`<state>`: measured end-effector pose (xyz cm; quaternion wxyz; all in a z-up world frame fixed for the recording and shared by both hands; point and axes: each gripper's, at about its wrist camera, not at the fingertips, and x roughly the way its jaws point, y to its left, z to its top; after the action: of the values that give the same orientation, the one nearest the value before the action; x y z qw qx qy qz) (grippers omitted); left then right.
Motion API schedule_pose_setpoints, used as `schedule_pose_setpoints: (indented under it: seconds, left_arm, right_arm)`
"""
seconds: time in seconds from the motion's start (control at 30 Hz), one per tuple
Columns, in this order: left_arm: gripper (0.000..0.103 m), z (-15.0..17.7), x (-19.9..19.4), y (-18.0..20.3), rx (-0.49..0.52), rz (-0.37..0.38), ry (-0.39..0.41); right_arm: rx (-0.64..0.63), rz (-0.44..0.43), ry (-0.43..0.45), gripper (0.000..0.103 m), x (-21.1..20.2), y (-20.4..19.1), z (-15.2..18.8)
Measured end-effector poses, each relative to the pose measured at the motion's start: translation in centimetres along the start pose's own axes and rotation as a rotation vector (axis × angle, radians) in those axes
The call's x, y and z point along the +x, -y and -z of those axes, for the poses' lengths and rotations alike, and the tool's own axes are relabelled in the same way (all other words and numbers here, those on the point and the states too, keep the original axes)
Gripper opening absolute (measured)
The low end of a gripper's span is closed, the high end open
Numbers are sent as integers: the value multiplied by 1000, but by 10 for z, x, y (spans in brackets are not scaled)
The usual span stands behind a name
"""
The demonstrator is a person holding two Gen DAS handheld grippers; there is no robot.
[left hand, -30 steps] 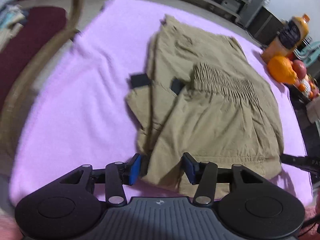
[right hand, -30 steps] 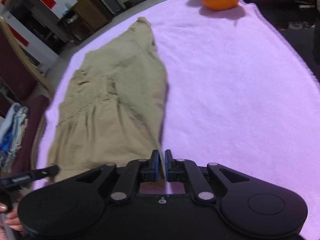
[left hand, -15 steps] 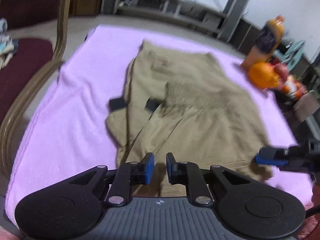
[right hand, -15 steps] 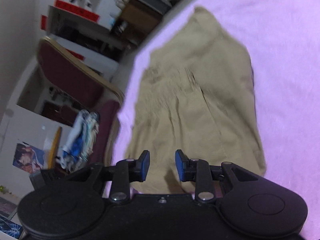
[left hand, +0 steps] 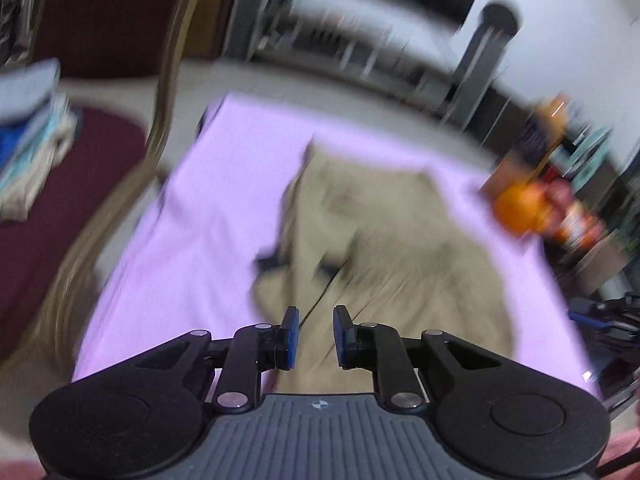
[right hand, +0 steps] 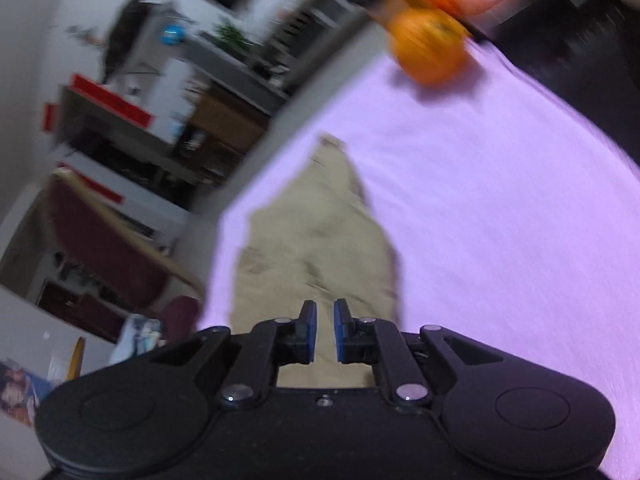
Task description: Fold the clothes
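A lilac cloth [left hand: 192,208] covered the table, with a maroon chair [left hand: 80,184] at nine o'clock in the left view and blurred shelving behind. On the cloth lay the khaki garment [left hand: 384,248], apparently shorts or trousers with a gathered waistband, already doubled over and spread through the middle of the left view. In the right view it ran as a long strip [right hand: 320,240] from six o'clock up toward twelve. An orange [right hand: 430,50] and other fruit sat at the cloth's far edge, around one o'clock in the right view and three o'clock in the left.

The left gripper [left hand: 313,338] hung above the near hem, jaws parted by a modest gap with nothing between them. The right gripper [right hand: 325,332] was likewise released, its pads a narrow slit apart over bare fabric.

Judging by this, one fold was finished and both tools were lifting clear. The next move probably calls for re-gripping an end or edge of the garment for a further fold.

A second earlier the right jaws were clamped on the garment's edge and the left jaws stood wide at the hem. Since then both had let go and risen, the views tilting toward the room, and the left gap had narrowed.
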<state>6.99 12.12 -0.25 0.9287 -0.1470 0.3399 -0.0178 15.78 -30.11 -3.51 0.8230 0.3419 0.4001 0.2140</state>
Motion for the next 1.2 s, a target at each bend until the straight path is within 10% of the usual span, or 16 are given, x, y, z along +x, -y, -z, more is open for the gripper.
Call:
schedule_pose_setpoints:
  seconds: [0.17,0.3,0.6,0.8,1.03,1.2]
  left_arm:
    - [20,-26,14,35,159,12,32]
    - [16,-28,74,49,284,15,-48]
    - [18,-31,180,54,317,-18,-210]
    - [23,-35,192,44,250,-58,-253]
    - [19,-75,175,55,313,12,-131]
    - [16,-78,237,59,403,42,-235]
  right_arm:
    - [-272,-55,7,29,6,-60,-26]
    - [-419,13,-68,18,57,-65,-27]
    - [-126,-117,-284,14,172,-1,-21]
    - [-20,-51,-293,0,204,34,-29]
    - [-148,-88,-203,12,181,11,-68]
    - [-95,-133,-260,15,220,31,-79]
